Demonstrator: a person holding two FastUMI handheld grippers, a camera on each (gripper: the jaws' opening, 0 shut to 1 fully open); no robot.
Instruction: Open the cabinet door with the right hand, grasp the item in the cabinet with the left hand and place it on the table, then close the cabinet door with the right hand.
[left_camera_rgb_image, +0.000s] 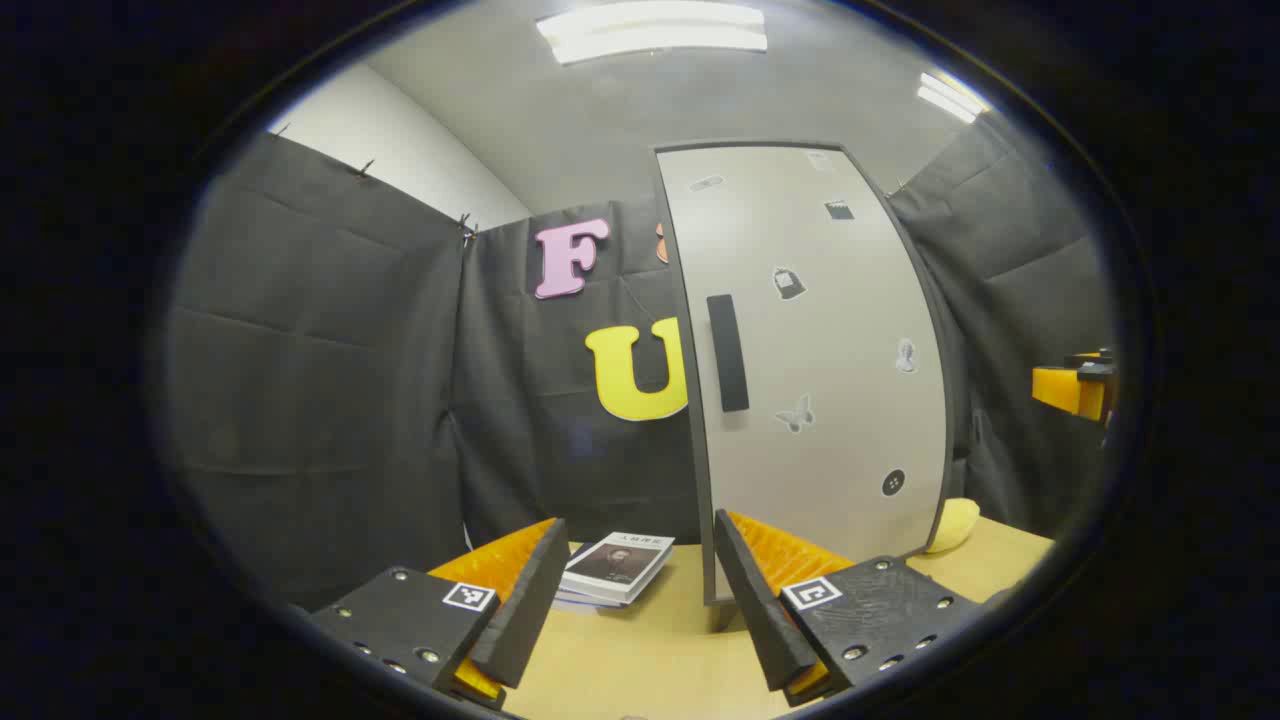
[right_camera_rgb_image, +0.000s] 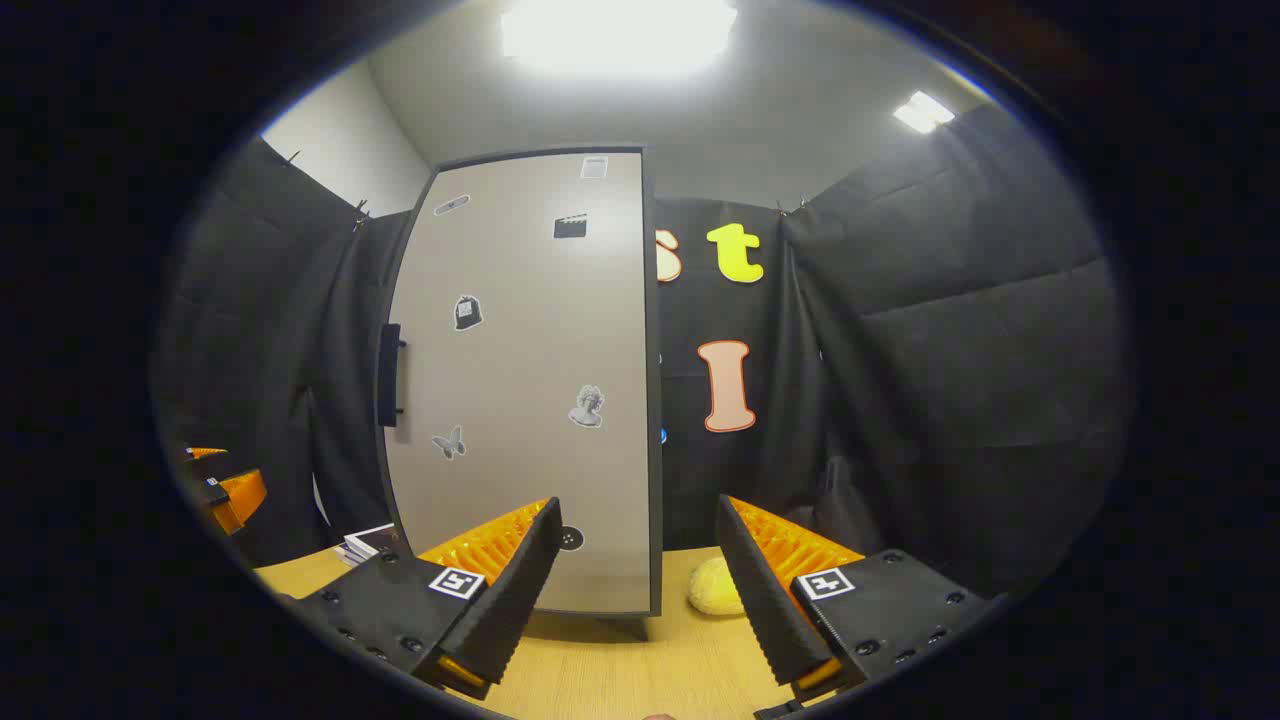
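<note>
Table (left_camera_rgb_image: 650, 650) bears shut cabinet (left_camera_rgb_image: 810, 370).

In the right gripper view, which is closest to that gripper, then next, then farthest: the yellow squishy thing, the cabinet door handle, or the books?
From the right gripper:
1. Yellow squishy thing: on the table just ahead, between the fingers, beside the cabinet's right edge.
2. Cabinet door handle: higher up, at the door's left edge.
3. Books: farthest left, on the table past the cabinet.

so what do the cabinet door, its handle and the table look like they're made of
Cabinet door: probably laminated board, smooth matt light grey with a dark edge band. Handle: dark matt bar, plastic or coated metal, cannot tell which. Table: pale wood-look top with faint grain, likely laminate.
</note>
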